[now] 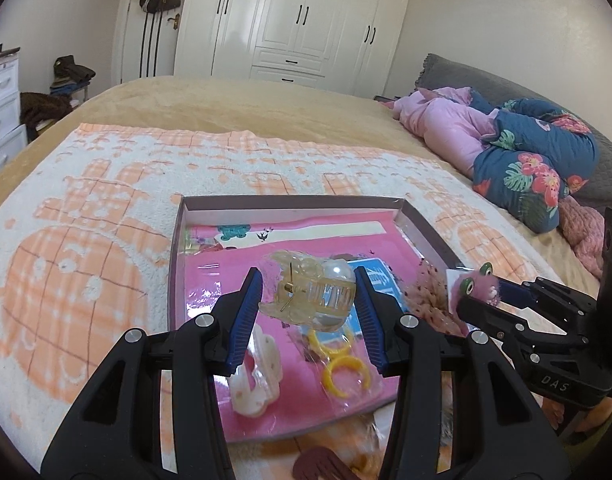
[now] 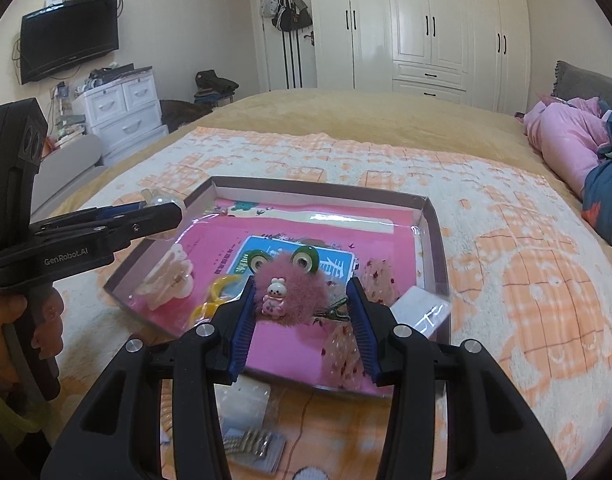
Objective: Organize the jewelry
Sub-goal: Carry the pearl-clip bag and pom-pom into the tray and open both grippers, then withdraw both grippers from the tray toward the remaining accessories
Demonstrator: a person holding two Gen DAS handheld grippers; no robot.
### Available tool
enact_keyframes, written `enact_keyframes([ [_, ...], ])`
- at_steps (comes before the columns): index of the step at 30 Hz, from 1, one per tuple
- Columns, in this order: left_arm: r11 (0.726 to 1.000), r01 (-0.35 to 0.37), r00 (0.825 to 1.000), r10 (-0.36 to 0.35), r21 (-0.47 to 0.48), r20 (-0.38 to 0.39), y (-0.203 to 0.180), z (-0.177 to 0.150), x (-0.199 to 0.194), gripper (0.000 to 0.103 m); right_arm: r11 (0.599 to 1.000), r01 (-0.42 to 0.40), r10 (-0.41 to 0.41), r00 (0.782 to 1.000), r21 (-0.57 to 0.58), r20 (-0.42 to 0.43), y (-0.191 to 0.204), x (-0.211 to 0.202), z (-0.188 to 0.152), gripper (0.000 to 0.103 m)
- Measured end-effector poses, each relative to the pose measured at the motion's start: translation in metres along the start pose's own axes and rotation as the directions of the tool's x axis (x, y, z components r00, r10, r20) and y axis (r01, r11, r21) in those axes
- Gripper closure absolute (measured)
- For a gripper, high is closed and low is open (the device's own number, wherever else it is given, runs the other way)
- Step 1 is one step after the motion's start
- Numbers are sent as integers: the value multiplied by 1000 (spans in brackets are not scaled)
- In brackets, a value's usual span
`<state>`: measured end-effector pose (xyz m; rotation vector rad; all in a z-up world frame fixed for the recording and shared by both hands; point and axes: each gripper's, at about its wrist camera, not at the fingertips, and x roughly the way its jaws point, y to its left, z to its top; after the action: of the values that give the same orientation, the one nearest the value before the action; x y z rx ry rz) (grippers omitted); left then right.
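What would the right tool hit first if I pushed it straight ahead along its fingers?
Probably the pink floor of the shallow box, near the blue label. The right tool angles downward over it, gripping the fuzzy pink clip. Depth is uncertain.

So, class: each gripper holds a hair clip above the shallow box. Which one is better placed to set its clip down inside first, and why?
Probably the right gripper: its fuzzy pink clip hangs over bare pink lining in the box. The left gripper holds its clear claw clip above the yellow rings and white clip.
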<state>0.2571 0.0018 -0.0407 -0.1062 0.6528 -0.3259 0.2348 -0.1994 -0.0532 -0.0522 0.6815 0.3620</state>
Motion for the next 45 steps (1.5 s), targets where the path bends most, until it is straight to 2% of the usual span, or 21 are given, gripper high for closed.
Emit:
enact_keyframes([
  [15,1000,11,999,-11,-6,-46,8,-3,34,65,1000,9,-8,995,11,-96,3,39,-15,61],
  [29,1000,7,997,-7,0,-71,5,-9,43,65,999,-24,28,994,38,-103,9,39,-23,58],
  [31,1000,6,998,-6,1,-70,5,-9,43,65,999,-28,33,994,43,-102,9,37,-24,56],
  [33,1000,5,998,-5,1,-70,5,-10,42,65,998,-28,32,995,51,-92,9,33,-25,48],
  [40,1000,-3,998,3,-8,-63,6,-10,40,64,998,-8,12,999,66,-48,4,14,-30,37],
  [45,1000,-7,999,6,-13,-50,6,-8,32,57,996,-3,6,1000,93,-30,-2,2,-33,31],
])
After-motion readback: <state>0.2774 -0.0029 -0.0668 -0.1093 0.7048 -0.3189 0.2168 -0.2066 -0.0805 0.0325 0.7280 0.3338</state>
